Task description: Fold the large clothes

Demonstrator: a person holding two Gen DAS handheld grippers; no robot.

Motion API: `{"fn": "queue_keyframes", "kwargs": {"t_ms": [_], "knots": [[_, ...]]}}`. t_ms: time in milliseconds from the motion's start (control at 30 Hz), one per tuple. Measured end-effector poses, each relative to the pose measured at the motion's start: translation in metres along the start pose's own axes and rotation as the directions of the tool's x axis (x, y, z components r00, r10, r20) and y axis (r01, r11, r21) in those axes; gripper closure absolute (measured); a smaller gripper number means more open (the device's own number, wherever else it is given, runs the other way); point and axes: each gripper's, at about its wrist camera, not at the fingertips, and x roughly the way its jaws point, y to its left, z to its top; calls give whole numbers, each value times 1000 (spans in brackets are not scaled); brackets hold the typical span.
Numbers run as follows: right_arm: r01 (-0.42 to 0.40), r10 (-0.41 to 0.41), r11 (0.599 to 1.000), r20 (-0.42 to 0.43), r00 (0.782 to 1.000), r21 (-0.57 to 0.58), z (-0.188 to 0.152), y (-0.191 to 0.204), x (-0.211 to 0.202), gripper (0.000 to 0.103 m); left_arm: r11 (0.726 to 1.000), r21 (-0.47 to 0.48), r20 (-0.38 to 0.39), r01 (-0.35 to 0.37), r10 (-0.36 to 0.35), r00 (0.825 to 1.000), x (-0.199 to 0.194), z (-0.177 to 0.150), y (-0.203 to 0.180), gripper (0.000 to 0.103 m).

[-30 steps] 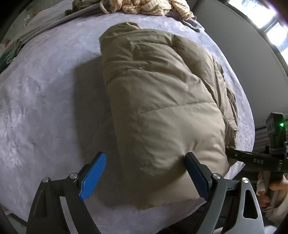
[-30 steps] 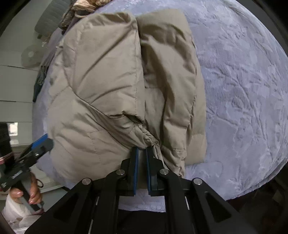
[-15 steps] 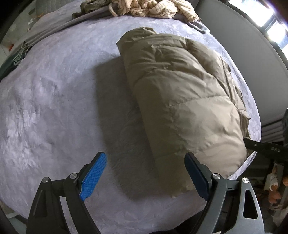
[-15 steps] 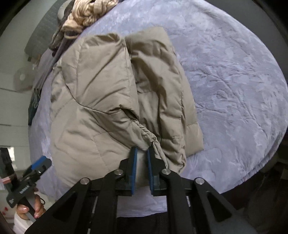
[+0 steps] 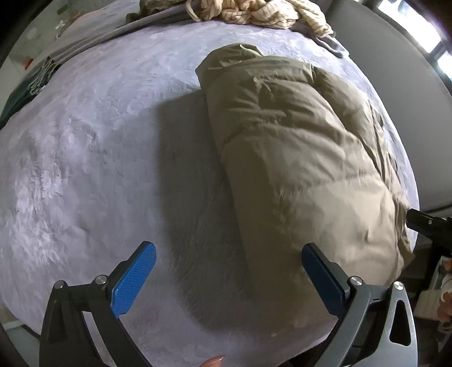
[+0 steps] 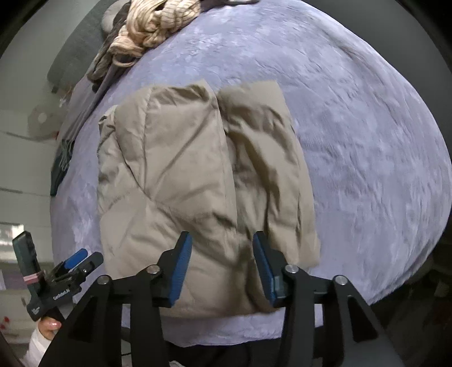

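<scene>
Right wrist view showed the bed [image 6: 367,118] spread wide ahead of the jaws, bearing the tan jacket [image 6: 183,175] folded lengthwise into a bundle, probably laid there so its sides could be doubled over. The right gripper [image 6: 221,262] hung above its near edge, jaws opening, pads apparently clear of the cloth. The left gripper [image 5: 228,279] stood wide, opening, empty, the jacket's edge ahead between its jaws.

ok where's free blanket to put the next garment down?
Bare blanket spreads wide beside the folded jacket, on the side away from the grey wall, and on its other flank in the right wrist view. Crowded along the far edge: the clothes pile.
</scene>
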Motion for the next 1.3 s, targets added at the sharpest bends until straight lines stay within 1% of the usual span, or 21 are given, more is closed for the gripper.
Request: {"fn": "queue_keyframes", "kwargs": {"t_ms": [100, 200, 267, 367, 400, 433, 567, 633, 733, 867, 933, 1033, 1067, 1133, 1167, 1200, 1267, 1300], "knots": [[14, -14, 1000, -8, 1000, -22, 19, -5, 3, 36, 1000, -17, -4, -10, 10, 1000, 4, 9, -4, 0], [28, -28, 999, -11, 1000, -26, 34, -15, 6, 30, 999, -35, -8, -8, 8, 1000, 8, 18, -9, 0], [22, -23, 1000, -20, 1000, -22, 40, -22, 10, 27, 999, -40, -8, -23, 22, 1000, 10, 22, -14, 0], [10, -10, 1000, -42, 999, -7, 52, -34, 17, 27, 998, -51, -16, -24, 24, 1000, 14, 27, -18, 0], [7, -7, 1000, -42, 999, -7, 55, -36, 19, 22, 998, -52, -16, -26, 26, 1000, 14, 29, -19, 0], [6, -6, 1000, -45, 999, -5, 58, -40, 21, 20, 998, -55, -16, -28, 27, 1000, 15, 30, -19, 0], [-25, 27, 1000, -63, 998, 19, 68, -52, 30, 20, 996, -91, -31, 12, -14, 999, 21, 35, -16, 0], [-43, 45, 999, -69, 997, 30, 73, -58, 34, 14, 994, -105, -35, 30, -34, 999, 23, 38, -14, 0], [-97, 100, 994, -68, 993, 52, 77, -66, 38, 14, 990, -119, -37, 73, -78, 996, 27, 43, -10, 0], [-166, 174, 980, -74, 982, 109, 79, -79, 47, 14, 978, -145, -44, 152, -160, 986, 34, 52, -1, 0], [-202, 215, 968, -79, 973, 149, 82, -88, 55, 14, 965, -168, -50, 202, -213, 976, 40, 55, 4, 0], [-254, 274, 947, -79, 959, 196, 86, -100, 71, 14, 937, -214, -63, 277, -296, 953, 52, 57, 12, 0], [-260, 281, 943, -81, 956, 206, 87, -102, 76, 14, 930, -224, -65, 291, -312, 948, 55, 57, 14, 0], [-285, 317, 925, -95, 944, 252, 90, -110, 92, 14, 919, -239, -69, 313, -337, 939, 60, 58, 15, 0], [-295, 330, 917, -98, 939, 268, 90, -111, 98, 9, 917, -241, -70, 319, -344, 936, 62, 58, 16, 0], [-316, 357, 903, -101, 929, 291, 92, -113, 105, 0, 913, -242, -71, 328, -353, 933, 64, 59, 16, 0], [-367, 411, 874, -83, 908, 318, 94, -112, 111, 0, 906, -244, -72, 346, -373, 925, 68, 62, 18, 0], [-426, 474, 839, -67, 878, 338, 95, -111, 113, 0, 903, -245, -72, 354, -381, 922, 69, 62, 18, 0]]}}
